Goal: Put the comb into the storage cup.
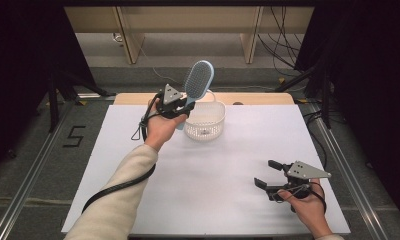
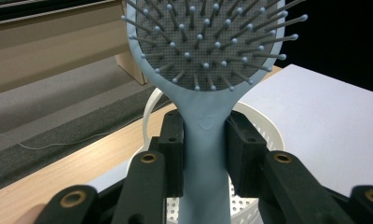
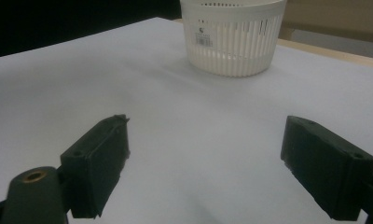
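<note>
My left gripper (image 1: pixel 180 106) is clamped on the handle of a pale blue oval plastic hairbrush (image 1: pixel 197 82), which stands raised above the near-left rim of the white slotted plastic basket (image 1: pixel 208 125). In the high view the brush head tilts up and away toward the far side of the table, its grey bristle pad facing the camera. The left gripper view adds what the high view cannot resolve: both black jaws press flat against the narrow neck of the handle (image 2: pixel 204 154), one on each side, just below the bristle pad, and the basket rim lies directly behind and beneath the brush. My left forearm, in a cream sleeve (image 1: pixel 120 195), runs diagonally up from the lower edge, wrist bent toward the basket, the black cable (image 1: pixel 119 185) trailing beneath it.

My right gripper (image 1: pixel 268 174) rests low over the white table sheet (image 1: pixel 213 175) at the near right, well apart from the basket, pointing left. Its jaws stand spread wide with nothing between them; the right gripper view confirms bare sheet in the gap and shows the basket's slotted side wall (image 3: pixel 231 44) with a small label, which the high view does not show. My right hand (image 1: pixel 308 202) grips from behind.
</note>
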Available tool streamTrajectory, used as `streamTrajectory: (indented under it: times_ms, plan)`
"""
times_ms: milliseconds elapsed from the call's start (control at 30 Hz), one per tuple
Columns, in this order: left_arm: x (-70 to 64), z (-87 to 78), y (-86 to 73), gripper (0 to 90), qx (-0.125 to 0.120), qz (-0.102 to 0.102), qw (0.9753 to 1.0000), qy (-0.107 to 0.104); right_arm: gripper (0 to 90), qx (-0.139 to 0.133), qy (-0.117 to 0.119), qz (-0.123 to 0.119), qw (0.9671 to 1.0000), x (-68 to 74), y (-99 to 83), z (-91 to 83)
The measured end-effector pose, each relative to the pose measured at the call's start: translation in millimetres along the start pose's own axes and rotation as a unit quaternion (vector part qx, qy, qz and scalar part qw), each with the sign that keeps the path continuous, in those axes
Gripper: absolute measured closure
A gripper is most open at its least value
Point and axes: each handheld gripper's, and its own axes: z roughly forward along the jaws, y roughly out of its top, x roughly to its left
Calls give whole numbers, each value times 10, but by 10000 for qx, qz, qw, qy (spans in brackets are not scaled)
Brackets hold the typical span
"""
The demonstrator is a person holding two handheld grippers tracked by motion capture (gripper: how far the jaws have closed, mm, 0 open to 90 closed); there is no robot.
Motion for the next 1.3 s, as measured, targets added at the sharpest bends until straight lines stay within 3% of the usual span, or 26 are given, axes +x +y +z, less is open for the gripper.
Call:
streamTrajectory:
  times_ms: [1300]
  plan:
    - [16, 63, 60, 699, -63, -14, 10000, 1, 159, -7, 25, 24, 10000, 1, 1, -2]
